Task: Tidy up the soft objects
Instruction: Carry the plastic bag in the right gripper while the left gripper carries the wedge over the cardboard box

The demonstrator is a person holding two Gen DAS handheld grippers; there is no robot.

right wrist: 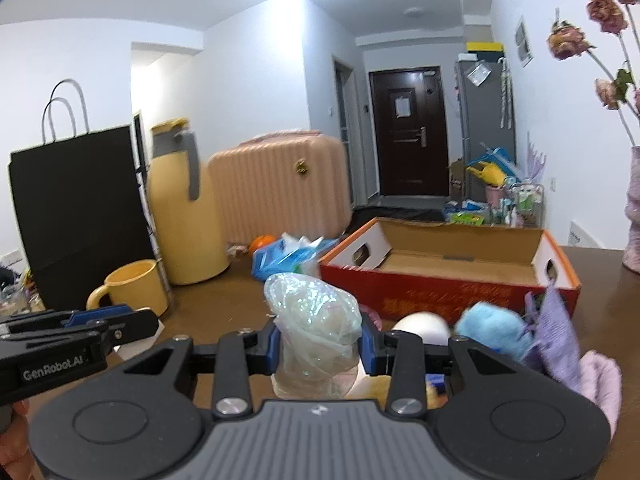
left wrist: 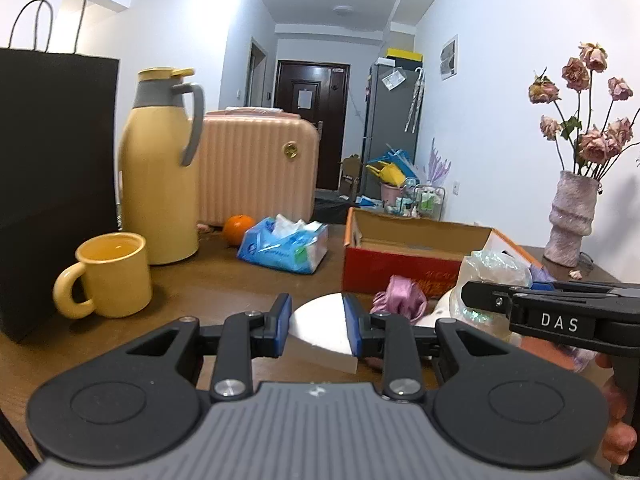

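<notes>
Evidently both claws grip: the left claw (left wrist: 316,330) pinches a white pad (left wrist: 320,326), the right claw (right wrist: 318,346) a shiny bag (right wrist: 316,316), likely bound for the box (right wrist: 452,280) at one o'clock.

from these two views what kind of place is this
Most likely a lived-in flat: a wooden table in a room that opens onto an entrance hallway. A dark front door closes the corridor, a pink suitcase stands behind the table, and a vase of dried roses sits on it.
</notes>
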